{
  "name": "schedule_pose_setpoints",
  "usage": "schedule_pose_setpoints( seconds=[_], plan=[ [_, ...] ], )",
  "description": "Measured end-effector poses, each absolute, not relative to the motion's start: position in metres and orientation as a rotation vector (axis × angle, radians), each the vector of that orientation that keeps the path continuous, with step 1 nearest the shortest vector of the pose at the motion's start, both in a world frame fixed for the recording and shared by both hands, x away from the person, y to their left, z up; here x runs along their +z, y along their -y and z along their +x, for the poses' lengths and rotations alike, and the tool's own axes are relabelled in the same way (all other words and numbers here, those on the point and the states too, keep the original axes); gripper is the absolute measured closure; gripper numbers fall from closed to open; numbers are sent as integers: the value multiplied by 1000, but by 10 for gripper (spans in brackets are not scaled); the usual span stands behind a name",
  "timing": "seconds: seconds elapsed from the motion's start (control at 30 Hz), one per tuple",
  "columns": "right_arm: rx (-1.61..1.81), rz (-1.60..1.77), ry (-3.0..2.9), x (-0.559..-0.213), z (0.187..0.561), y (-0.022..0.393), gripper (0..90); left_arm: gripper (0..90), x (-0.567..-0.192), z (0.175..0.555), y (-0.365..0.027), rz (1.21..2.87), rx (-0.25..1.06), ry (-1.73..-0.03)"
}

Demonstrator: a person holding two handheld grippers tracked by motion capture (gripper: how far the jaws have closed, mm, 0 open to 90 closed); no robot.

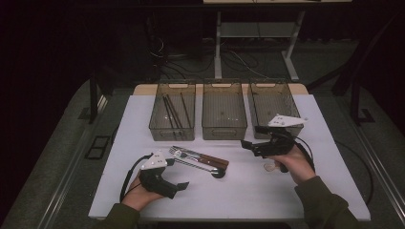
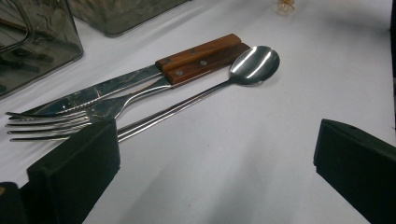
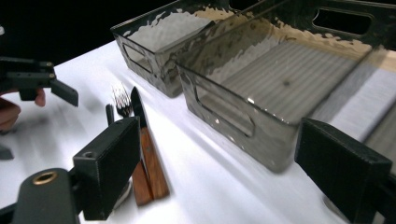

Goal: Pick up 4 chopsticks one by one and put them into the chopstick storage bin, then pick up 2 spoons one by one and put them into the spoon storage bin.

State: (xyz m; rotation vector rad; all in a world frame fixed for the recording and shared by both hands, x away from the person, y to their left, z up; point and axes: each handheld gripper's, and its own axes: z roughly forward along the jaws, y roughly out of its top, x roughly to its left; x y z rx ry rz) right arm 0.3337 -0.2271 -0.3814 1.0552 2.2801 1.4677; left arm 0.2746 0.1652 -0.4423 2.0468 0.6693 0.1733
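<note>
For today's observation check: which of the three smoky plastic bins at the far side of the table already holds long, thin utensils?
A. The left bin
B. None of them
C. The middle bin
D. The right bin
A: in the high view, dark thin rods lie in the left bin, while the middle bin and right bin look bare.

Legible markings: none. I find no lettering, brand, number or sign on my grippers, the wooden-handled knife [image 2: 140,77] and fork [image 2: 93,112], the spoon [image 2: 252,65], the three smoked plastic bins [image 1: 224,110] or the white tabletop [image 1: 248,186].
</note>
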Motion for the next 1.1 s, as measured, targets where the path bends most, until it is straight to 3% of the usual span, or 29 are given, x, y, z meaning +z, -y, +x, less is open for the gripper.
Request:
schedule_pose_setpoints(
  seconds=[0.93,1.1],
  plan=[
    [1299,1176,-2337,-412,290,316,149,0,-442,272,-165,2053,183,-674],
    [1184,1201,-2339,-414,289,337,389,0,-442,272,-165,2059,185,-670]
  ],
)
